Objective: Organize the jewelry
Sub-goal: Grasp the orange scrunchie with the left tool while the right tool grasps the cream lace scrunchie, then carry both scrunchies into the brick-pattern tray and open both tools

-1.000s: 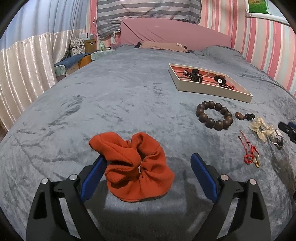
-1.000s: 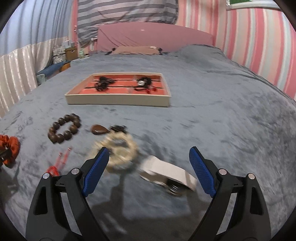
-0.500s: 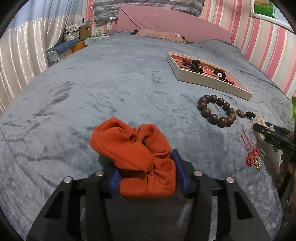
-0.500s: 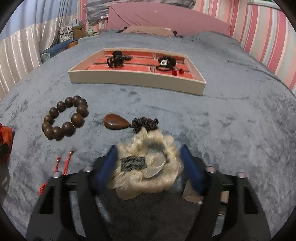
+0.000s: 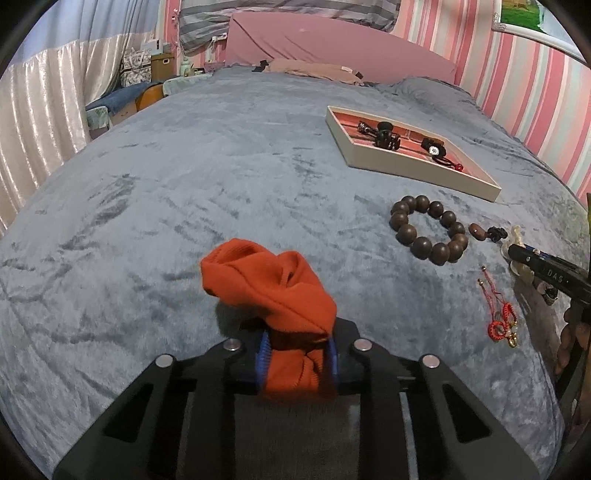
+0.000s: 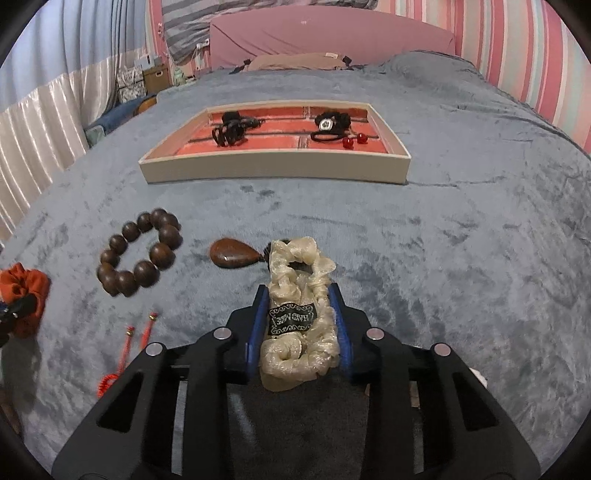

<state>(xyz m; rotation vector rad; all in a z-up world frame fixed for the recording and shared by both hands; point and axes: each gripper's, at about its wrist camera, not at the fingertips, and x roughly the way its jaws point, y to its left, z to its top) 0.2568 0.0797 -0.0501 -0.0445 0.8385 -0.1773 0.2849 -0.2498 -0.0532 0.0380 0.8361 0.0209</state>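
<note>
Both pairs of jaws are clenched on fabric. The left gripper (image 5: pixel 295 363) squeezes an orange scrunchie (image 5: pixel 271 291) between its blue pads, the bulk of the cloth bunched up ahead of the fingertips above the grey-blue bedspread (image 5: pixel 184 192). The right gripper (image 6: pixel 298 332) pinches a cream scrunchie (image 6: pixel 299 314) the same way; a black label on it faces up between the pads, and its far loop sticks out past the fingertips.

Just to the left of the right gripper, a red cord charm (image 6: pixel 127 354) lies on the bedspread, its two tasselled ends pointing away. Beyond the cream scrunchie's far loop, close to it, rests a brown teardrop pendant (image 6: pixel 232 253); whether they touch is hard to tell. Left of the pendant, a little apart, sits a bracelet of large dark wooden beads (image 6: pixel 138 256), laid in a ring.

Farther up the bed stands a shallow cream tray (image 6: pixel 275 171) with a red brick-patterned floor. In its left part lies a tangle of black hair ties (image 6: pixel 232 129); in its right part, a black hair tie with a white ornament (image 6: pixel 330 123), and two small red beads (image 6: pixel 354 141) just beside it.

Behind the tray the bedspread runs to a pink headboard (image 6: pixel 328 33) and striped walls.
</note>
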